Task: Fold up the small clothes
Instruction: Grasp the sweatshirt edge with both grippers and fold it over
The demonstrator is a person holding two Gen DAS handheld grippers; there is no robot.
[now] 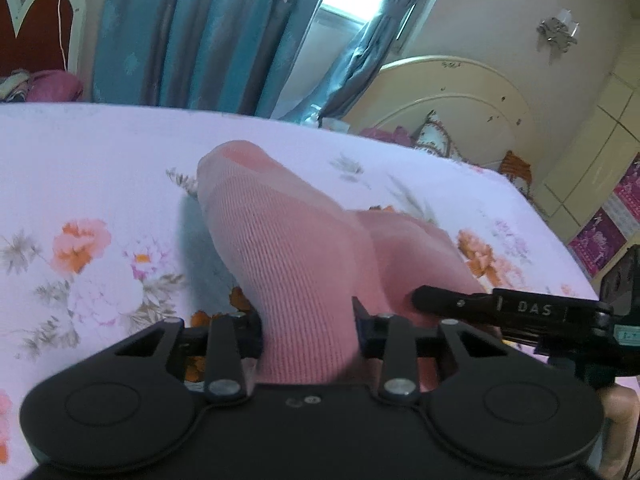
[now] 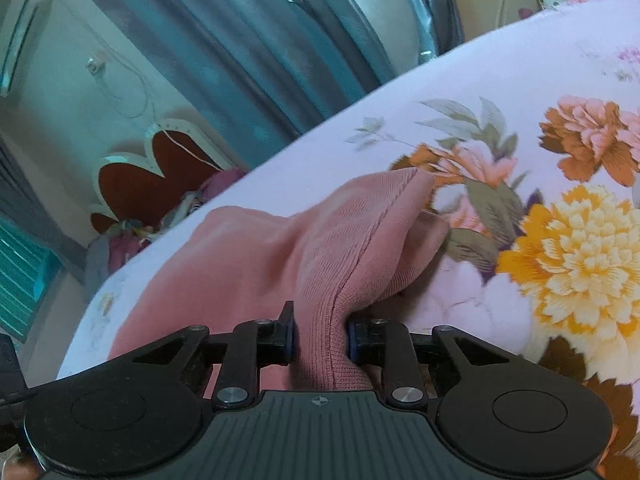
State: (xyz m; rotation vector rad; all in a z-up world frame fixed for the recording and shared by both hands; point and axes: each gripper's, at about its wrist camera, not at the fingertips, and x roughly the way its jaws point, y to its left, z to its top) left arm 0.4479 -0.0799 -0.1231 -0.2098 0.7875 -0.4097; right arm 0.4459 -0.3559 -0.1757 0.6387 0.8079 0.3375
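A small pink knitted garment (image 1: 280, 240) lies partly lifted over the floral bed sheet (image 1: 100, 184). My left gripper (image 1: 308, 320) is shut on one end of it, and the knit bunches up between the jaws. My right gripper (image 2: 320, 336) is shut on another part of the pink garment (image 2: 340, 248), gripping a seamed edge that rises in a ridge. The right gripper's black finger (image 1: 480, 304) shows at the right of the left wrist view, pressed against the cloth. The rest of the garment sags onto the sheet (image 2: 480, 80).
The bed's far edge meets blue-grey curtains (image 1: 192, 32). A cream headboard (image 1: 460, 92) and pillows stand at the right. A red heart-backed chair (image 2: 160, 176) with piled clothes stands past the bed's left edge.
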